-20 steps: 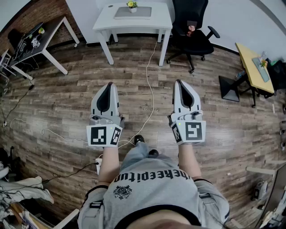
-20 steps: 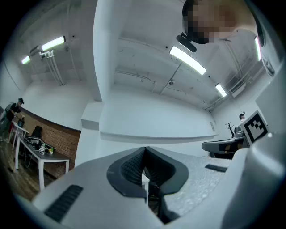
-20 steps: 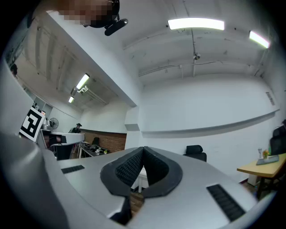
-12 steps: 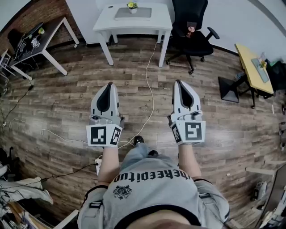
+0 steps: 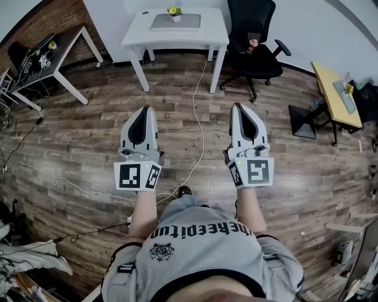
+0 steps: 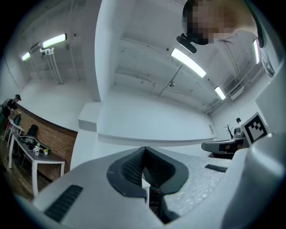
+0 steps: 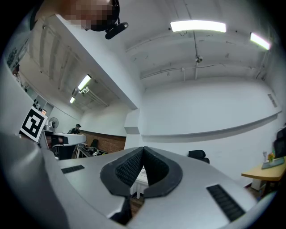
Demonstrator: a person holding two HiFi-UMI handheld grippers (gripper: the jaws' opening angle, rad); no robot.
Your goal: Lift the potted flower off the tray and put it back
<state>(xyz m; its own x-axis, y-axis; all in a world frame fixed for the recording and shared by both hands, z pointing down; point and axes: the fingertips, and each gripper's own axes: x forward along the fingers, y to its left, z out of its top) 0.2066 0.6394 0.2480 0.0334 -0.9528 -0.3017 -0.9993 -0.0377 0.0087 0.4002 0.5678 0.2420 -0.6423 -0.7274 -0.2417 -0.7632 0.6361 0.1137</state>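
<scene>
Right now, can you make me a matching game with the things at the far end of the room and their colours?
Things:
1 potted flower
2 tray
3 table
4 office chair

Colours:
A black
B white
C yellow blooms
D grey

Pairs: 1-C, 2-D, 3-B, 4-A
</scene>
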